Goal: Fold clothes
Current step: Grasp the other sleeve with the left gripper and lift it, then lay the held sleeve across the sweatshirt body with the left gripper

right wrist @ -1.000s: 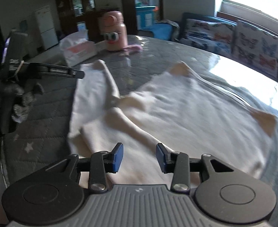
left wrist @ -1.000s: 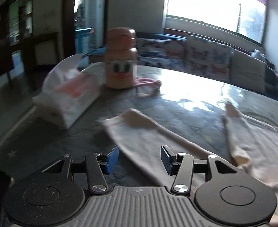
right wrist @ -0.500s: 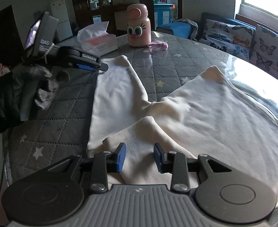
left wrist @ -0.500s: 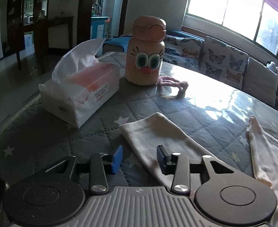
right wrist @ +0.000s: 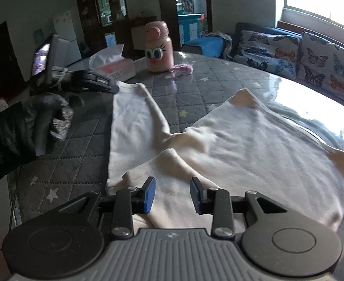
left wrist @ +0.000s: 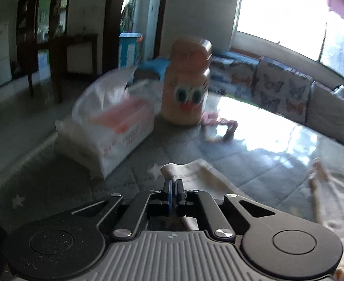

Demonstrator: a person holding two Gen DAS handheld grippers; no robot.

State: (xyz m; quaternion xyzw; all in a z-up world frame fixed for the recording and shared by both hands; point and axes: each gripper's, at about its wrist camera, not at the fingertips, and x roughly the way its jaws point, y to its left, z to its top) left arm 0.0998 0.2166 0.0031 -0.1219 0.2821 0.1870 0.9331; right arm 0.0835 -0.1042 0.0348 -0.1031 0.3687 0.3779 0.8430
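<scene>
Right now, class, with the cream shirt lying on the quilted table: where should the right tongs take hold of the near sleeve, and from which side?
Grip the near sleeve at its cuff end, coming from the table's near edge. It lies folded across the cream shirt, its free end under the open right tongs. The left tongs are shut on the far sleeve cuff, having just closed.

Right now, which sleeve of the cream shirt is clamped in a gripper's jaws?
The long sleeve stretched toward the tissue pack; the left gripper pinches its cuff. The other sleeve, near the sofa, lies free.
</scene>
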